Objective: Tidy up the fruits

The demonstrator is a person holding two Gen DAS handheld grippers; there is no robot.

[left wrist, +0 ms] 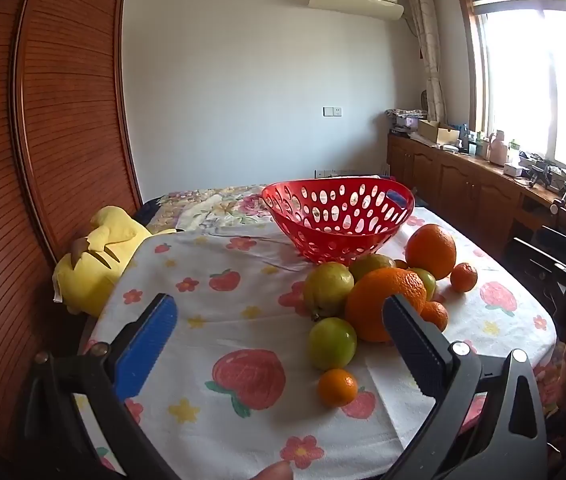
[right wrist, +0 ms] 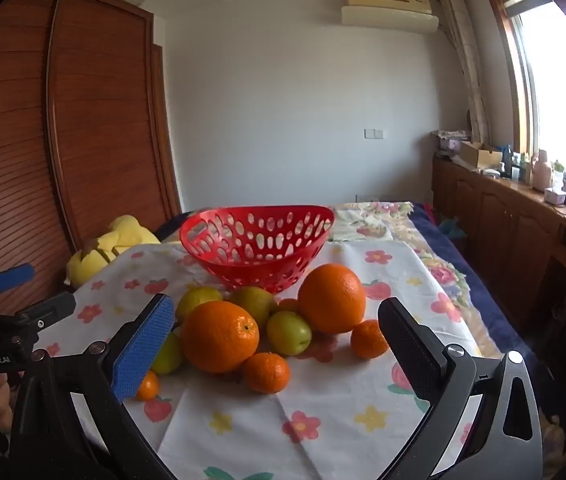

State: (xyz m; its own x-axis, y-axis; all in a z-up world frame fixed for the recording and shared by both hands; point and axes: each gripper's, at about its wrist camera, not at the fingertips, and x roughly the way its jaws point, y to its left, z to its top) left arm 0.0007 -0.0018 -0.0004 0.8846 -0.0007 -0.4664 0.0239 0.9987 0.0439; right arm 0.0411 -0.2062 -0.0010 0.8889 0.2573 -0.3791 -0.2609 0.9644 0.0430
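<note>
Fruit is lying in a loose heap on the flowered cloth (right wrist: 323, 412) covering the counter, just in front of the red basket (right wrist: 257, 244), which is sitting empty. Two big oranges are dominating the pile: the near orange (right wrist: 219, 336) and the far orange (right wrist: 331, 298). Green fruits are crowding between and behind them, one green fruit (right wrist: 289, 333) touching both oranges. Small mandarins are ringing the edge, with the front mandarin (right wrist: 266, 372) resting against the near orange.

Both tools are hovering short of the heap with nothing between their pads. The left hand-held gripper (left wrist: 279, 344) is standing wide open, angled down toward the left side of the pile, and the right hand-held gripper (right wrist: 275, 348) is standing equally wide, framing the heap's middle.

Judging by looks, the oranges are going to be firm, fairly heavy and round, so they are likely to roll if nudged; gripping across the widest part, pads on opposite sides, is looking safest. The mandarins are probably softer and lighter, calling for a gentle squeeze. The green fruits are smooth-skinned and may be slipping under a glancing grip. Lifting an outer piece first is seeming wise, since the heap is leaning on itself.
</note>
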